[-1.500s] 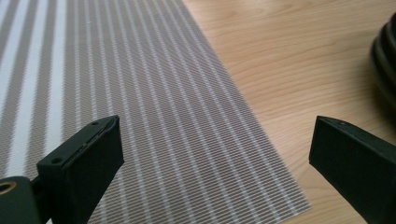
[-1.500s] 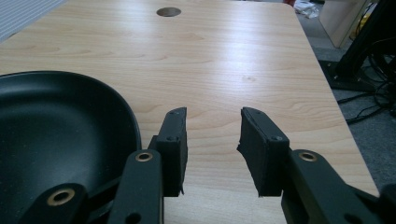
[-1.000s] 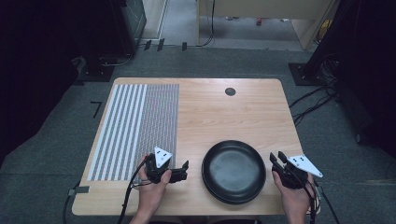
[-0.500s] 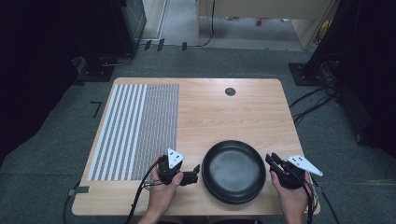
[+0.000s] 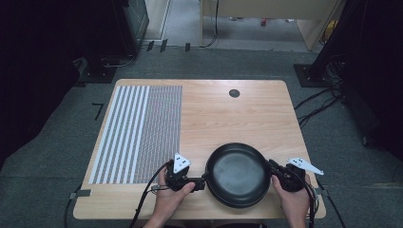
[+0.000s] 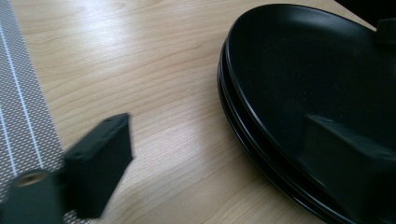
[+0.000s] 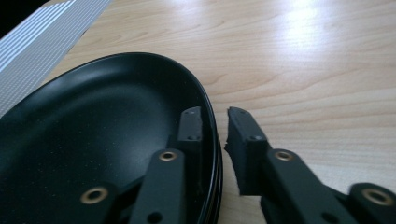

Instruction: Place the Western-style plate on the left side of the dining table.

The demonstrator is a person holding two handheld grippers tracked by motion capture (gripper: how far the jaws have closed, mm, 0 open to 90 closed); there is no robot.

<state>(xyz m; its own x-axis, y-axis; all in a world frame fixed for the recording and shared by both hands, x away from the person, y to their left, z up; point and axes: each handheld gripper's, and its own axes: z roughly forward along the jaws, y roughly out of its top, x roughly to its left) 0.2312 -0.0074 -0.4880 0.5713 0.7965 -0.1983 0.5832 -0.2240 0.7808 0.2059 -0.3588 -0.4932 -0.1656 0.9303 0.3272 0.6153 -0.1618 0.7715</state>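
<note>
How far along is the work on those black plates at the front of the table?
Done: both grippers sit at the stack of black plates, one on each side. In hand: the right gripper and the left gripper each straddle the rim, and their jaws have just been closing, with neither clearly clamped. Left: finishing the grip and probably lifting, since the stack rests on the table.

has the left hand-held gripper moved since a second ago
Yes. The left hand-held gripper has shifted right, off the striped mat, up to the black plates; its jaws have been closing astride their rim.
</note>
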